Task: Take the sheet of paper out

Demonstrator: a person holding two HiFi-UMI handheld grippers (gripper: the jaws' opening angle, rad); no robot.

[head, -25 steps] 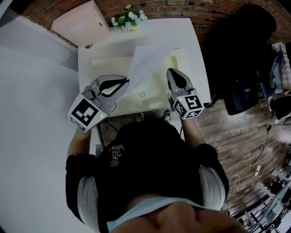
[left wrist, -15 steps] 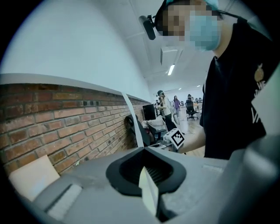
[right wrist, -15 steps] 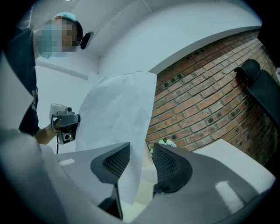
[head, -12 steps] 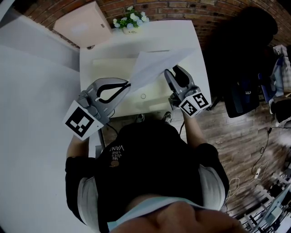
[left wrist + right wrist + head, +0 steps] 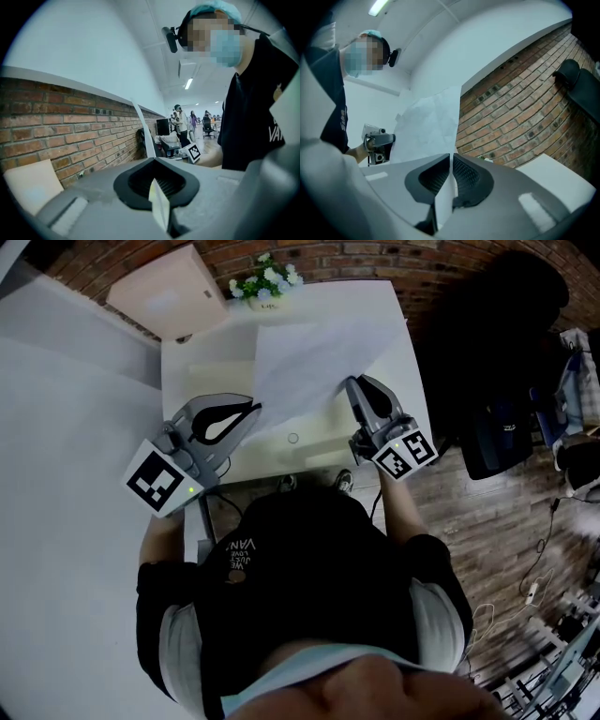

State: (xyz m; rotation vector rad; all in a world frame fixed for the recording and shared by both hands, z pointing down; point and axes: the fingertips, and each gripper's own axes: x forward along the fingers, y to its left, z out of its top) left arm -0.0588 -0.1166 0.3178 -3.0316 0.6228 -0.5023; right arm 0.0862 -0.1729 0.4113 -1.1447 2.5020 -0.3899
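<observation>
A white sheet of paper (image 5: 319,357) hangs in the air over the white table (image 5: 408,362), held at its two lower corners. My left gripper (image 5: 255,409) is shut on the lower left corner; in the left gripper view that corner (image 5: 159,211) is pinched between the dark pads. My right gripper (image 5: 352,383) is at the lower right edge. Its jaws have just been closing and now press on the sheet (image 5: 443,201), which spreads upward (image 5: 431,124) past them. A cream folder (image 5: 211,371) lies flat on the table under the sheet.
A small pot of white flowers (image 5: 265,282) stands at the table's far edge, and a pale pink box (image 5: 167,292) sits beyond its far left corner. A brick wall (image 5: 520,112) runs behind the table. A dark chair (image 5: 497,324) stands to the right.
The sheet has come up off the folder and now spreads wider and flatter. Both grippers rose a little. The right jaws stood apart half a second ago and are together on the sheet now.
</observation>
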